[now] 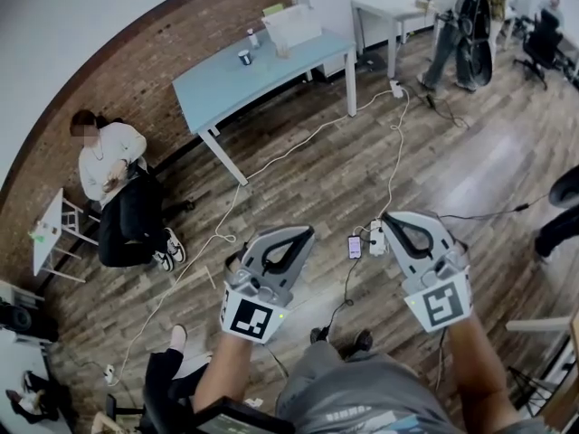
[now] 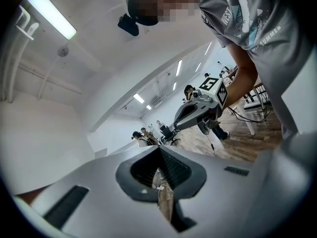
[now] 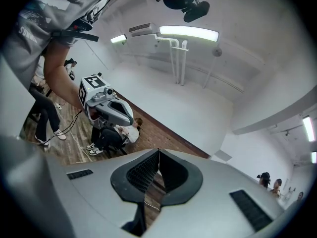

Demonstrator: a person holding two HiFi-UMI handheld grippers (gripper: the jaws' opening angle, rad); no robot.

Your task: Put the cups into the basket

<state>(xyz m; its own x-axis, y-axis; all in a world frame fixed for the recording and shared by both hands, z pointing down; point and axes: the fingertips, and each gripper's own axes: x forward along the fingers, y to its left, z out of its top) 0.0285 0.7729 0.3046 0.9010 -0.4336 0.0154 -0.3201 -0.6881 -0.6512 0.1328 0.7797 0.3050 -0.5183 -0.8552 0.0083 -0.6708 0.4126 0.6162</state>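
Note:
Both grippers are held up in front of me over the wooden floor, far from any table. In the head view, my left gripper (image 1: 306, 231) is shut with nothing in it. My right gripper (image 1: 390, 215) is shut and empty too. In the left gripper view the left gripper's jaws (image 2: 159, 148) meet at the tip, and the right gripper (image 2: 199, 112) shows beyond them. The right gripper view shows closed jaws (image 3: 158, 151) and the left gripper (image 3: 110, 108) off to the left. One small dark cup (image 1: 244, 57) stands on the distant blue table (image 1: 226, 84). I see no basket for certain.
On the blue table there are also a bottle (image 1: 252, 37) and a white box-like container (image 1: 291, 27). A person (image 1: 113, 183) sits by the brick wall. Cables, a power strip (image 1: 376, 238) and a phone (image 1: 354, 247) lie on the floor. Another person (image 1: 460, 25) stands near a white table (image 1: 389, 7).

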